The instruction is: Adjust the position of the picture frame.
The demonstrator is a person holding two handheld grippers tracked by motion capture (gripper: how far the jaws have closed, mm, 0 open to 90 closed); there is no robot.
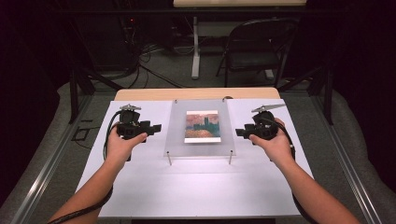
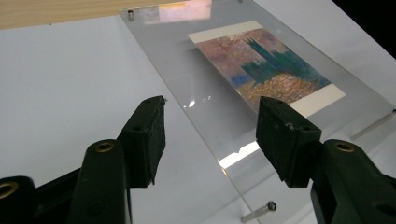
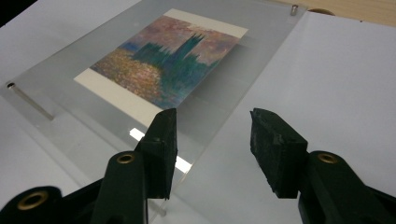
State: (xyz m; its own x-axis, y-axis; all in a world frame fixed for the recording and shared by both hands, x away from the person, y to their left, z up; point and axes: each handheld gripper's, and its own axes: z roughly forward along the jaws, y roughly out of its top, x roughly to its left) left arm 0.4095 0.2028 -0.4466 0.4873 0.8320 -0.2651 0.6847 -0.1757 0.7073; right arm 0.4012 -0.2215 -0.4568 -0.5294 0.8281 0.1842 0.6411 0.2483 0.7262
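Observation:
A clear acrylic panel (image 1: pixel 176 137) stands raised on short metal posts (image 1: pixel 169 159) over the white table cover, with a painted picture card (image 1: pixel 202 126) under it. My left gripper (image 1: pixel 156 127) hovers just off the panel's left edge, held in a hand and pointing inward. Its jaws stand open (image 2: pixel 212 102) above that edge, gripping nothing. My right gripper (image 1: pixel 239 132) mirrors it at the panel's right edge. In the right gripper view its open jaws (image 3: pixel 212 114) straddle the edge from above, with the picture card (image 3: pixel 163 60) beyond them.
The white cover (image 1: pixel 196 191) spreads over a wooden table whose far edge (image 1: pixel 196 93) shows behind the panel. Beyond the table are a black folding chair (image 1: pixel 254 46), a white table leg (image 1: pixel 195 46) and cables on the floor. Metal rails run along both sides.

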